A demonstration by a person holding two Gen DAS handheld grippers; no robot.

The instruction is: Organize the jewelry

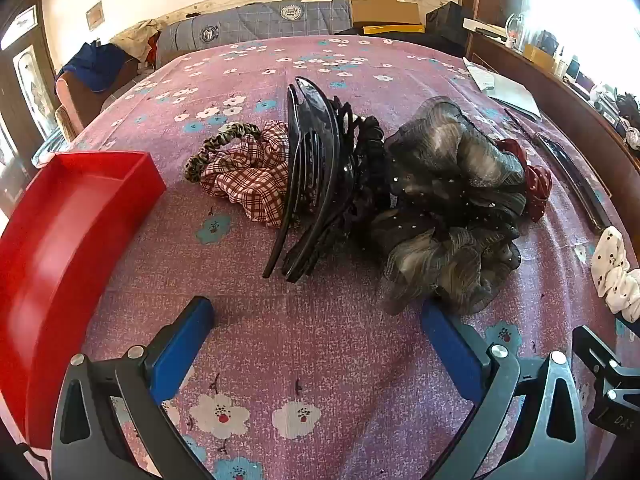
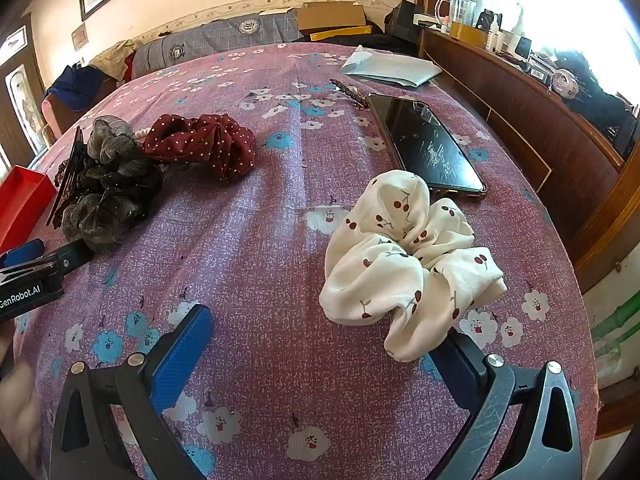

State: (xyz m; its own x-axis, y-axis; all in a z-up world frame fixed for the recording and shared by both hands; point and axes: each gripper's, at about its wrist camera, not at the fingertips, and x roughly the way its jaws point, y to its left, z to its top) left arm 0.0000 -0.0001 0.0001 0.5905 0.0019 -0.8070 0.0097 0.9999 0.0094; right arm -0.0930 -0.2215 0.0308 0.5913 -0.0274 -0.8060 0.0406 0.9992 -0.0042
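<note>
nothing sorted yet, by the look of it. the red tray (image 1: 80,208) sits at the left on the flowered bedspread (image 1: 300,340) and what shows of its inside is bare. all the hair pieces lie loose on the cover: a heap of black claw clips (image 1: 316,176) leaning on a plaid scrunchie (image 1: 244,180), a leopard-print hair tie (image 1: 216,144) just beside that, a big grey tulle scrunchie (image 1: 448,208) touching the clips, a maroon dotted scrunchie (image 2: 204,144) behind it, and a white cherry-print scrunchie (image 2: 404,256) well apart to the right, near a phone (image 2: 428,148). a small barrette (image 2: 348,92) lies further back. left gripper (image 1: 316,324) has its jaws spread wide, nothing between them, hovering short of the clip heap. right gripper (image 2: 320,344) is likewise wide apart and empty; the cherry scrunchie's edge overlaps its right finger, contact unclear. judgement: task is at the start, every item left to move into the tray.
</note>
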